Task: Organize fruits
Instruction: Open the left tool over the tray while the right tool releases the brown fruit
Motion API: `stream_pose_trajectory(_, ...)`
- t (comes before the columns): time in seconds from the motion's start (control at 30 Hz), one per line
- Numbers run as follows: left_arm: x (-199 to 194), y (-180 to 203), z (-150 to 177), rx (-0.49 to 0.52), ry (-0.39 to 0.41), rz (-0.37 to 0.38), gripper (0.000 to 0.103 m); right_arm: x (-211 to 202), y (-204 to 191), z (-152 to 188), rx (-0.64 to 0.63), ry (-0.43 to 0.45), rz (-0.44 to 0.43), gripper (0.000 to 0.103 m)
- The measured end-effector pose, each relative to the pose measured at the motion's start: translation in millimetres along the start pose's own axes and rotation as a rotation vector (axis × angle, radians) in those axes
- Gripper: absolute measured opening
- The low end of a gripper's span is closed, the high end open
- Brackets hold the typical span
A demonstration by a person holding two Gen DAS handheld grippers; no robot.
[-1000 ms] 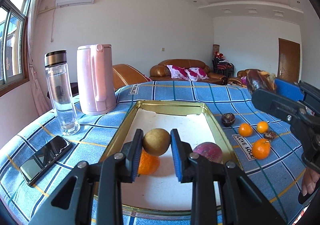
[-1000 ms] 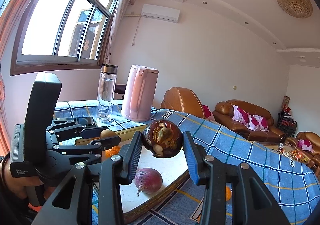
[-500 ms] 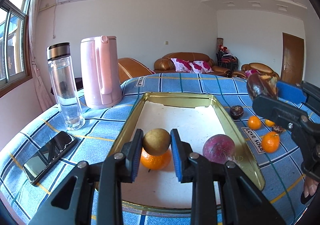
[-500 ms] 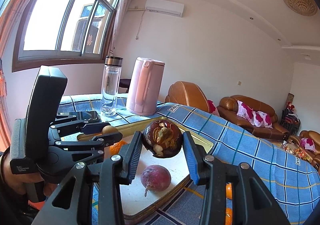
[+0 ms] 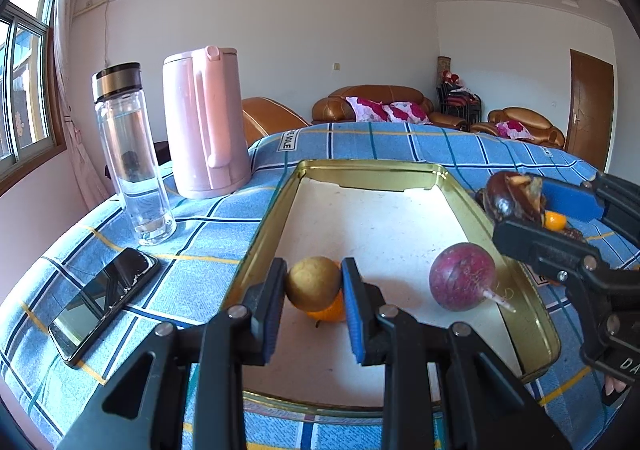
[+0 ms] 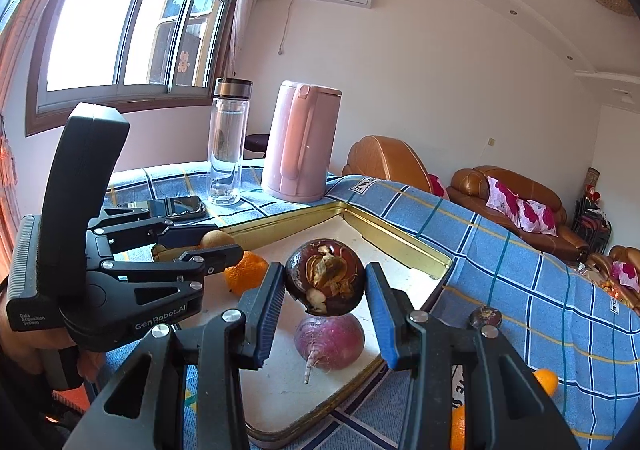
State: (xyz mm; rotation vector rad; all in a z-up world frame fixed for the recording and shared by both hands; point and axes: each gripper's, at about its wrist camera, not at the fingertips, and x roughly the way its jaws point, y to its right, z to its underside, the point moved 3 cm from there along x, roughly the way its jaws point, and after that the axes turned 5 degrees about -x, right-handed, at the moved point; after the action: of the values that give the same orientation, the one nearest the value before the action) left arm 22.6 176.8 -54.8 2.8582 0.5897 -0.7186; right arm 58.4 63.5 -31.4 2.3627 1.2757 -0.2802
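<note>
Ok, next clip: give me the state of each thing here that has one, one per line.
Left tongs: shut on the tan fruit, above the tray.
Right tongs: shut on the dark fruit, held in the air.
Tray: holding an orange and a purple fruit.
Glass bottle: upright, capped.
Pink kettle: upright, lid closed.
Phone: flat, screen dark.

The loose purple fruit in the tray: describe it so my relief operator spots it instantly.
Find the gold-rimmed tray on the blue checked cloth. The purple fruit lies by its right rim, free of both grippers. Unlike the orange nearby, it is dull purple with a pale stalk.
</note>
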Motion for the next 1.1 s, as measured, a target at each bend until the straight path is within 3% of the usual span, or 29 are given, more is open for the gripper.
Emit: stream_pose_trajectory(1.1, 14.5, 3.4, 7.1, 0.051, -0.06, -0.004, 0.03, 36.9, -16.5, 14.5, -0.043, -0.175, -0.1, 0.043)
